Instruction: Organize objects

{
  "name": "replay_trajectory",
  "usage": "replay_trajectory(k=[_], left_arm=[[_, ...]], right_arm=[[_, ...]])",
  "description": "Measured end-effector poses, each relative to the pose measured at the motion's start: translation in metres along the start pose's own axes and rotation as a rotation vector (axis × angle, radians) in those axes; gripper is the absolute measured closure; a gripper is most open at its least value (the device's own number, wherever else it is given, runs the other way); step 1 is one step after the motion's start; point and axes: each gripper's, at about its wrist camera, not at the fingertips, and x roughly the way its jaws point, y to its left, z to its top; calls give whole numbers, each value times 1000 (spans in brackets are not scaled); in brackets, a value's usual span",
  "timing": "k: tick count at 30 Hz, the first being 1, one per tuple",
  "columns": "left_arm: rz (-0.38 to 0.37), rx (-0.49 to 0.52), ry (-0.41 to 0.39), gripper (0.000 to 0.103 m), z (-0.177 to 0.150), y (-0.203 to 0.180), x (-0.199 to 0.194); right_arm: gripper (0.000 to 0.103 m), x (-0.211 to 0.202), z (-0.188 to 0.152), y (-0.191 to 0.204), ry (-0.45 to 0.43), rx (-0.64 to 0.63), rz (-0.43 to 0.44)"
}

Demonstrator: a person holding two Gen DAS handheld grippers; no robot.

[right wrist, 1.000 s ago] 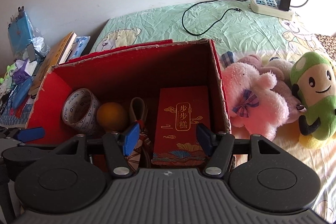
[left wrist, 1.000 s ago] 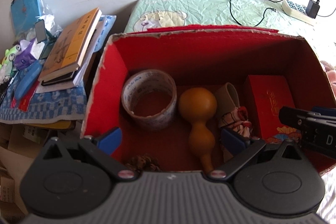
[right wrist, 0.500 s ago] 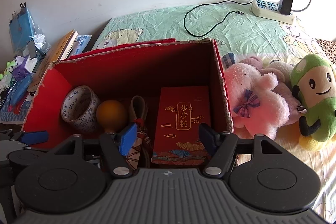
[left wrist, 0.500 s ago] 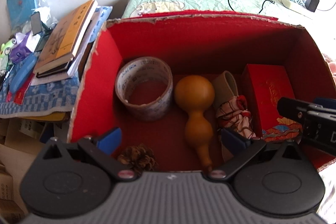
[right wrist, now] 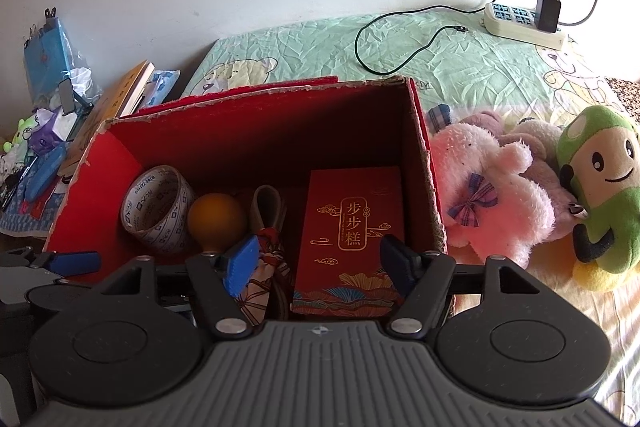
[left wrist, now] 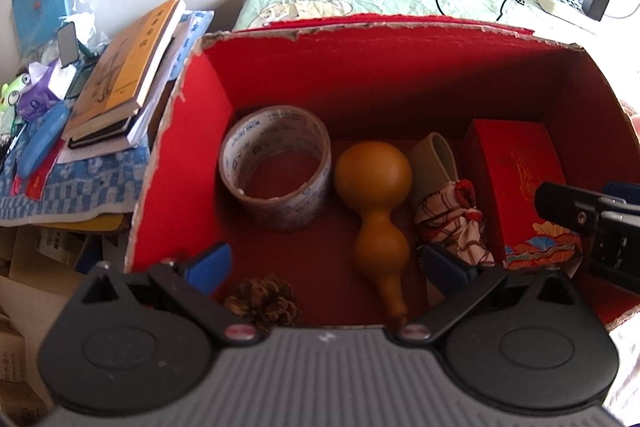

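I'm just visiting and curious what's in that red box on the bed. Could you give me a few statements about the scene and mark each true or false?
1. The roll of tape lies inside the red box. True.
2. The gourd sits outside the box on the bedsheet. False: it lies in the box, between the tape and the folded fabric bundle.
3. The right gripper is clamped on the red gift carton. False: its jaws have just been opening and stand wide, apart from the carton.
4. A pine cone lies in the box near the left gripper. True.
5. The pink plush toy is in the box. False: it lies beside it.
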Motion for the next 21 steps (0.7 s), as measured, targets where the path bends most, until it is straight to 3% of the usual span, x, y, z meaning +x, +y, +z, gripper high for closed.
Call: replay_trajectory(k=[21], left_arm=[[-7, 0, 2, 1, -1, 0, 2]], right_arm=[[31, 1, -1, 4, -8, -19, -9]])
